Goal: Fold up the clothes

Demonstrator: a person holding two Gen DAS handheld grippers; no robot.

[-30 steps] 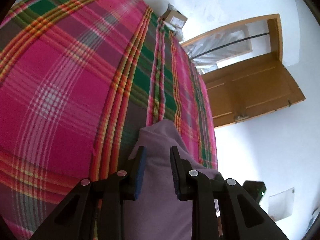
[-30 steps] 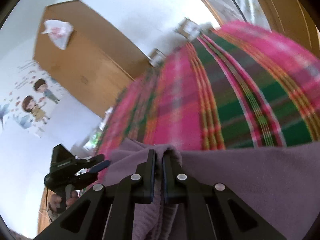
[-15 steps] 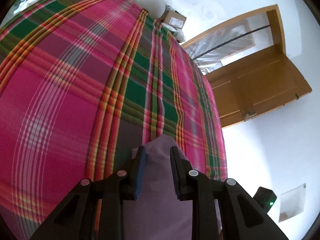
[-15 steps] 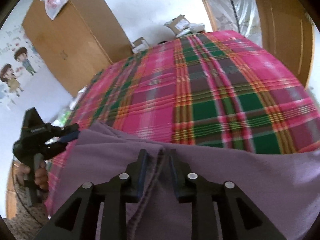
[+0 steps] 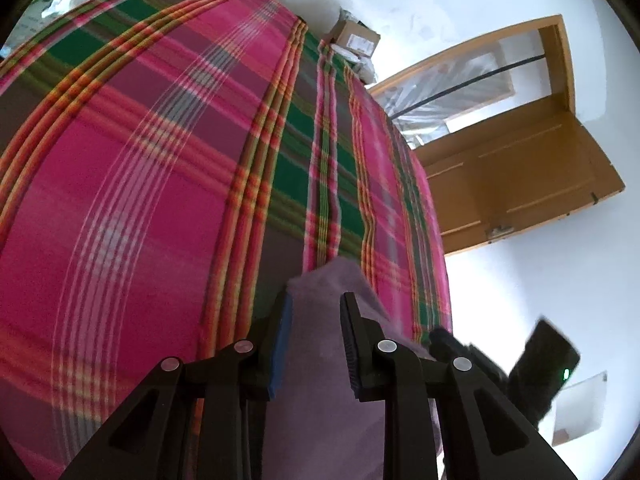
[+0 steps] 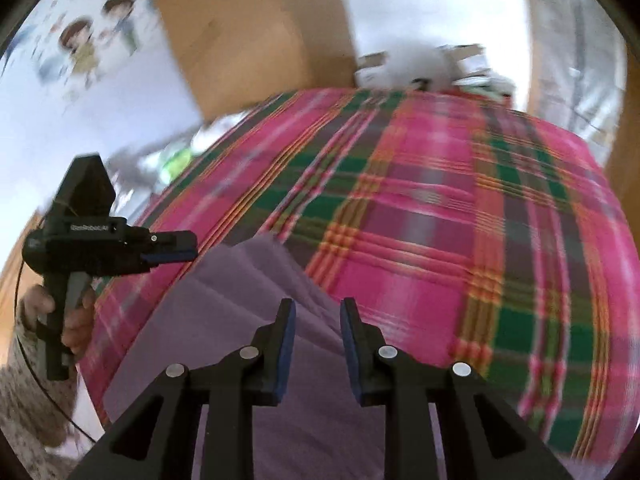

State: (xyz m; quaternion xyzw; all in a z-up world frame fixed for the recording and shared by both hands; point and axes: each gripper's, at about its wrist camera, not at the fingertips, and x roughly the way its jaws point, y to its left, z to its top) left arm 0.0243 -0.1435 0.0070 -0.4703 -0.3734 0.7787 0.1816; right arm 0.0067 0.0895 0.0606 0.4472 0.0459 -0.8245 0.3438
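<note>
So the purple garment (image 6: 256,320) is lying on the plaid bed cover (image 6: 440,216), and both grippers are spread wide with nothing pinched. Left gripper (image 5: 316,340) has a corner of it sitting loose between its fingers; right gripper (image 6: 316,340) hovers over a ridge of the cloth.

Purple garment (image 6: 256,300) (creased, partly folded) lies on the plaid bedspread (image 6: 440,200).

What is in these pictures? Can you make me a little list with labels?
surface: pink and green plaid bedspread
clothing: purple garment lying on the bedspread near its edge
left hand-held gripper: open, garment between its fingers
right hand-held gripper: open, above the garment
background: wooden door, cartoon wall sticker
picture quality: right view blurred
</note>
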